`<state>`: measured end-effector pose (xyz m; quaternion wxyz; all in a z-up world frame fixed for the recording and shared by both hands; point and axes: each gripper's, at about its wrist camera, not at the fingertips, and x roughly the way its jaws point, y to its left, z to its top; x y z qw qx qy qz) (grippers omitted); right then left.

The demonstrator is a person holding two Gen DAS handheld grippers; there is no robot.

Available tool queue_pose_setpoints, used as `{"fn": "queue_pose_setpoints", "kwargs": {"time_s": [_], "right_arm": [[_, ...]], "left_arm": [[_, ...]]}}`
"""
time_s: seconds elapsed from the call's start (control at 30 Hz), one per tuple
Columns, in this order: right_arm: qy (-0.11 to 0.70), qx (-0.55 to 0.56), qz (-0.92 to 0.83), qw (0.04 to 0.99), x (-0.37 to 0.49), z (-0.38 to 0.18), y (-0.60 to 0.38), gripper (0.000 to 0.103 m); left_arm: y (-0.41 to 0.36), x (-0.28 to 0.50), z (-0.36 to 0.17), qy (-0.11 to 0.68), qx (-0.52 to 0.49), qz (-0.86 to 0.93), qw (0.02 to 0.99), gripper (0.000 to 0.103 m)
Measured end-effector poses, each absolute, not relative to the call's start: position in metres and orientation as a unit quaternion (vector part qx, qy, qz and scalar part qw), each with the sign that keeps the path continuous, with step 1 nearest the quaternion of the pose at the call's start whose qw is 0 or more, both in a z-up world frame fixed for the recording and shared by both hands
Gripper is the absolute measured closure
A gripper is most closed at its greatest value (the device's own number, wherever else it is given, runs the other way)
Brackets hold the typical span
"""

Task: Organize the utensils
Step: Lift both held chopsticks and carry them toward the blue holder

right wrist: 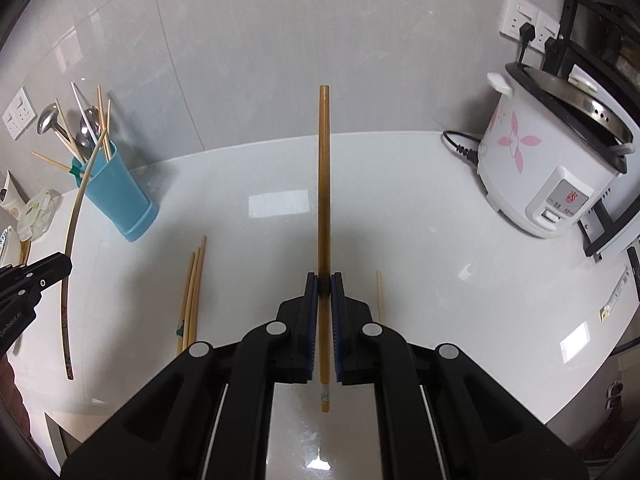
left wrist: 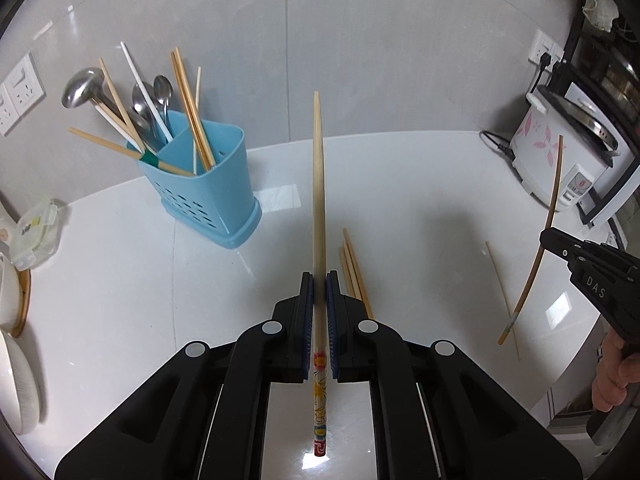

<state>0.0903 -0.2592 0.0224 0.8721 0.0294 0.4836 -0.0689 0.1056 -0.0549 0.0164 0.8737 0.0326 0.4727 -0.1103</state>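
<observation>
Clamping a pale chopstick (left wrist: 319,184) in your left gripper (left wrist: 319,280), only your right gripper (right wrist: 324,280) view shows its darker chopstick (right wrist: 324,184) pinched.

Two hand-held grippers, left (left wrist: 319,280) and right (right wrist: 325,280), each clamp one chopstick; three chopsticks (right wrist: 192,296) lie bundled, one thin stick (right wrist: 379,294) apart; one blue holder (left wrist: 208,188), one rice cooker (right wrist: 548,160).

"DAS" on right claw (left wrist: 560,246); partial "enRobot.AI" on left claw (right wrist: 56,268).
</observation>
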Motion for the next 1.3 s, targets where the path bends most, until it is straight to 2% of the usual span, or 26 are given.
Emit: {"fn": "queue_pose_setpoints", "kwargs": {"time_s": [1.3], "right_arm": [[0.382, 0.008, -0.038, 0.923, 0.149, 0.127, -0.234, 0.097]], "left_arm": [[-0.014, 0.13, 0.126, 0.343, -0.019, -0.076, 0.936, 0.097]]}}
